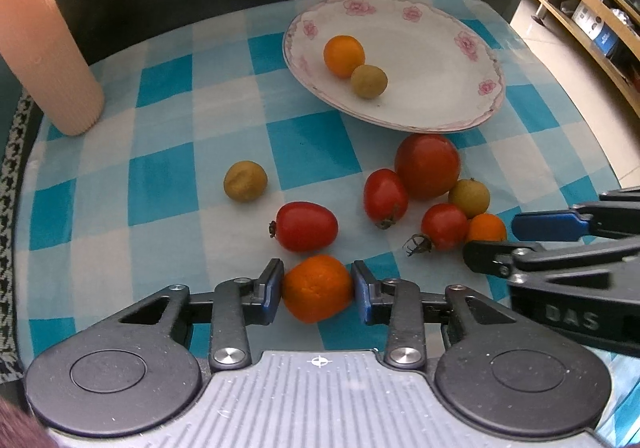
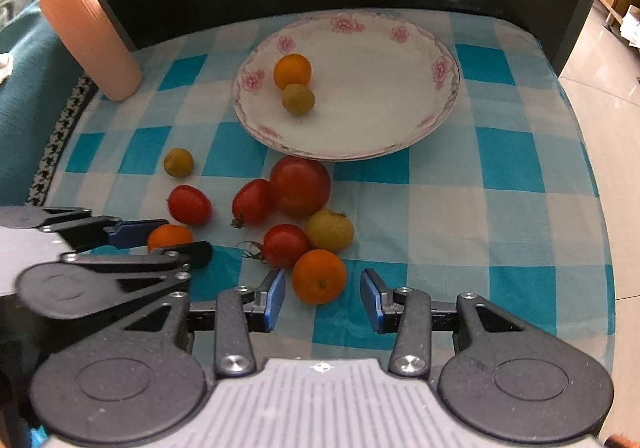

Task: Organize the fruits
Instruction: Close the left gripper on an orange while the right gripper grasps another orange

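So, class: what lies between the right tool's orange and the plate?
In the right wrist view, between that orange and the plate lie a small red tomato, a yellowish fruit and the large tomato.

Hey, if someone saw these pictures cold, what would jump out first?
Probably the left gripper, its fingers pressed on an orange at the near edge of the blue checked cloth. Behind it lie red tomatoes, then the flowered plate holding two small fruits.
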Demonstrator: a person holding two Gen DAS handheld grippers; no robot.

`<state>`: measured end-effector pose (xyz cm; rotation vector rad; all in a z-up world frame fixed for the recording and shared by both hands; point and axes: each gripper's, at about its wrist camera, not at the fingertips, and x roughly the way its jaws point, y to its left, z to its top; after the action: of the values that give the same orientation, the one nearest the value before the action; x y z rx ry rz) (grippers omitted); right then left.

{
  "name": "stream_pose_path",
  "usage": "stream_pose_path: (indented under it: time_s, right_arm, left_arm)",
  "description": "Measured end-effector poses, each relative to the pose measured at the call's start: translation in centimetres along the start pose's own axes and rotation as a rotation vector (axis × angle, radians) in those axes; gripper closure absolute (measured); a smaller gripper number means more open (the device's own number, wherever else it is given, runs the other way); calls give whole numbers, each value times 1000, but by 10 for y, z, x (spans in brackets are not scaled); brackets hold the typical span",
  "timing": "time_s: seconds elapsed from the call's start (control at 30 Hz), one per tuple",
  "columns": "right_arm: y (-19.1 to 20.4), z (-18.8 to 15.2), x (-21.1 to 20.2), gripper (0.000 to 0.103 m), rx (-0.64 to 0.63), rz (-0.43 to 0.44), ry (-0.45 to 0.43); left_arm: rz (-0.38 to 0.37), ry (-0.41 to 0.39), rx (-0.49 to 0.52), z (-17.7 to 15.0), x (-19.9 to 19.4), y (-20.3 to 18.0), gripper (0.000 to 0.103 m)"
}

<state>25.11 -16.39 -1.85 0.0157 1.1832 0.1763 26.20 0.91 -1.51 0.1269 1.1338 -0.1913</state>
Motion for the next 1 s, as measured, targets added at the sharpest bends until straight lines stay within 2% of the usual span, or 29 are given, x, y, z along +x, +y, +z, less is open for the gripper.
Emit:
stream_pose_path:
  time_s: [0.27,0.37,0.6,0.83,1.0]
  right_arm:
    - [7,2,13,49,-45,-26,6]
    - [12,0,12,57,-86,-37,8]
    - [15,-5,8,58,-122,-59,5]
    - [13,-6,-4,58,-107,-59,-17]
    - [14,-4,-10,58,-110,-55,-33]
  left_arm:
    - [1,10,12,3,2,0,58]
    - [10,14,17,3,3,-2,57]
    - [11,16,10,3,4,-3,58]
    - [12,5,71,-2,0,-13,59]
    - [5,-12,67,-3,-9,-13,59]
